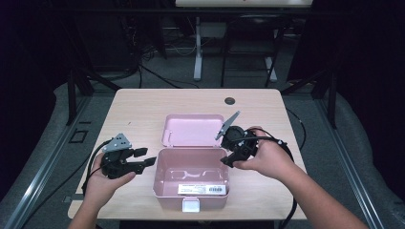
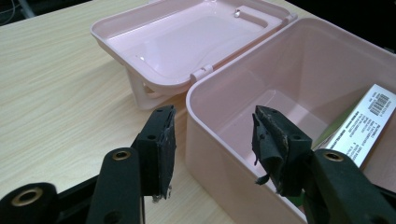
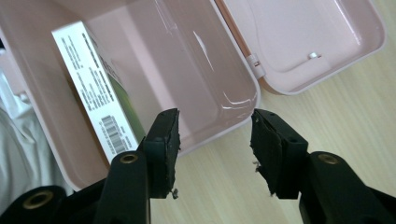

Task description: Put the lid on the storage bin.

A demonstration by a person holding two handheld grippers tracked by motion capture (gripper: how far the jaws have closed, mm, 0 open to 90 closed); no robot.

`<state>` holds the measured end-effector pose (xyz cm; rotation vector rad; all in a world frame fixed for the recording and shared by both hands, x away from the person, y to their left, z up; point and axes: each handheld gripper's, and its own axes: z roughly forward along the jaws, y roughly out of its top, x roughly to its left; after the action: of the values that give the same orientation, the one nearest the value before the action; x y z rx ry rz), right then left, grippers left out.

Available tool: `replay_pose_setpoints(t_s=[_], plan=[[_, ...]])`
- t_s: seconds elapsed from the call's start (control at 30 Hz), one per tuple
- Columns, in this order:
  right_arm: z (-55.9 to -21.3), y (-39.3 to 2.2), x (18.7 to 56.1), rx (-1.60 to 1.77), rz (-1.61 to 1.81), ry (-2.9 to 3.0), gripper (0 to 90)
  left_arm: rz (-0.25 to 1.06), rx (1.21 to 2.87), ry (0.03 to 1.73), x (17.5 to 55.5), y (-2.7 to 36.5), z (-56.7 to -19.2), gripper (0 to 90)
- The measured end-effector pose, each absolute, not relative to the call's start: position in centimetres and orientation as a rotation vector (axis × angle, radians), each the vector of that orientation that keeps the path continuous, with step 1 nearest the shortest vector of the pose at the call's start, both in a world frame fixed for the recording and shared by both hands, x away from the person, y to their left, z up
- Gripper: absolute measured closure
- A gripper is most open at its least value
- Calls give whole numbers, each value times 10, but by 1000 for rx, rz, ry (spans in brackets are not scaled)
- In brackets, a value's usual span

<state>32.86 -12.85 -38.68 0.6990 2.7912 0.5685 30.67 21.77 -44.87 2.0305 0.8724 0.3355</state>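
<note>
- Pink box (image 1: pixel 191 183): lower centre of the high view, on the table (image 1: pixel 138 107); open, cavity bare except for a white barcode label (image 1: pixel 201 189) on the near inner wall.
- Lid (image 1: pixel 193 129): swung fully back, resting behind the box, still joined at the hinge (image 2: pixel 201 73).
- Latch tab (image 1: pixel 190 205): at the front edge, undone.
- Left gripper (image 1: pixel 143 160): just left of the box; jaws released and spread, straddling the box's side wall in the left gripper view without pressing on it.
- Right gripper (image 1: pixel 227 161): at the right rim; jaws parted, grasping nothing.
- Progress, as judged: opening appears complete; filling or closing remains.
</note>
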Motion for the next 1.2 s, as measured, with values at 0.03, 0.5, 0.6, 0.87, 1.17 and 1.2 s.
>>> replay_pose_setpoints(t_s=[0.03, 0.5, 0.6, 0.87, 1.17, 1.2], plan=[[-388, -130, 329, 719, 584, 2794, 538, 333, 2027, 881, 307, 217, -449, 501], [-391, -134, 335, 834, 738, 2681, 578, 312, 2033, 887, 305, 211, -452, 616], [-392, -134, 337, 876, 786, 2657, 579, 318, 2027, 895, 305, 210, -453, 659], [-398, -133, 344, 928, 773, 2649, 554, 323, 2049, 904, 306, 207, -458, 703], [-401, -131, 353, 952, 813, 2580, 560, 319, 2073, 898, 306, 203, -461, 745], [-401, -131, 353, 952, 813, 2580, 560, 319, 2073, 898, 306, 203, -461, 744]])
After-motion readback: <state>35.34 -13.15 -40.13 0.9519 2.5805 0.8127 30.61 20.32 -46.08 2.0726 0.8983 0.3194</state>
